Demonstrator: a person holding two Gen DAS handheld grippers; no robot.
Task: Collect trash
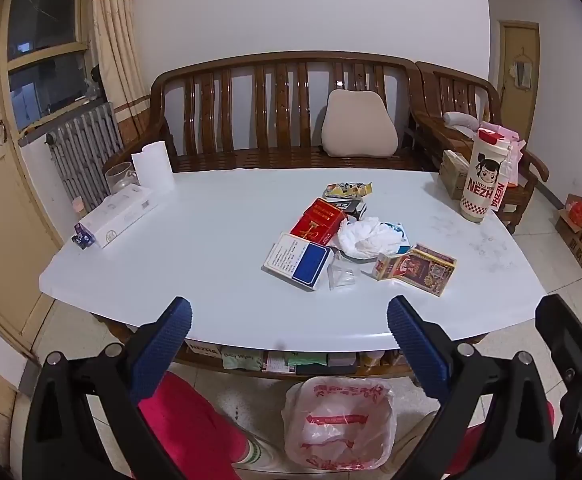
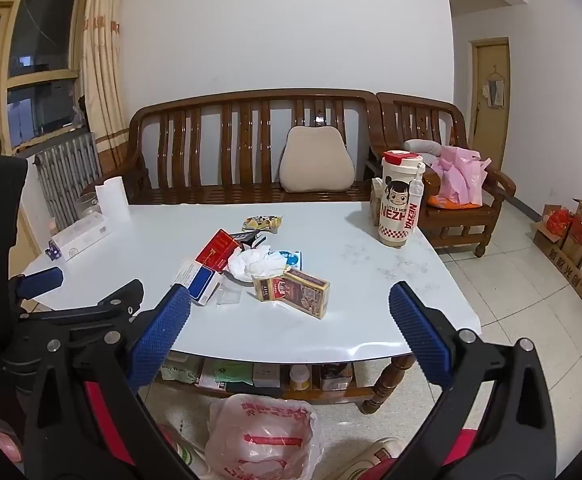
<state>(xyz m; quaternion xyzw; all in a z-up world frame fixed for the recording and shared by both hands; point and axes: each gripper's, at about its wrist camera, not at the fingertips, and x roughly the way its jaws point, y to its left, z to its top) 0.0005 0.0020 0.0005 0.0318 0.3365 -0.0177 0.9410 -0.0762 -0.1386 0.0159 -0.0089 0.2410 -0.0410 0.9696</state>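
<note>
Waiting above the near table edge, the left gripper and right gripper are both held wide open and empty.
Light trash is heaped mid-table: the soft crumpled tissue can be pinched anywhere, the stiff red box across its narrow sides. Only the right view shows pink bags far right.

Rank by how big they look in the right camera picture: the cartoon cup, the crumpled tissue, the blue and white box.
1. Cartoon cup, clearly largest.
2. Crumpled tissue and blue and white box look about alike; the box is partly hidden by a gripper finger, so no ranking.
</note>
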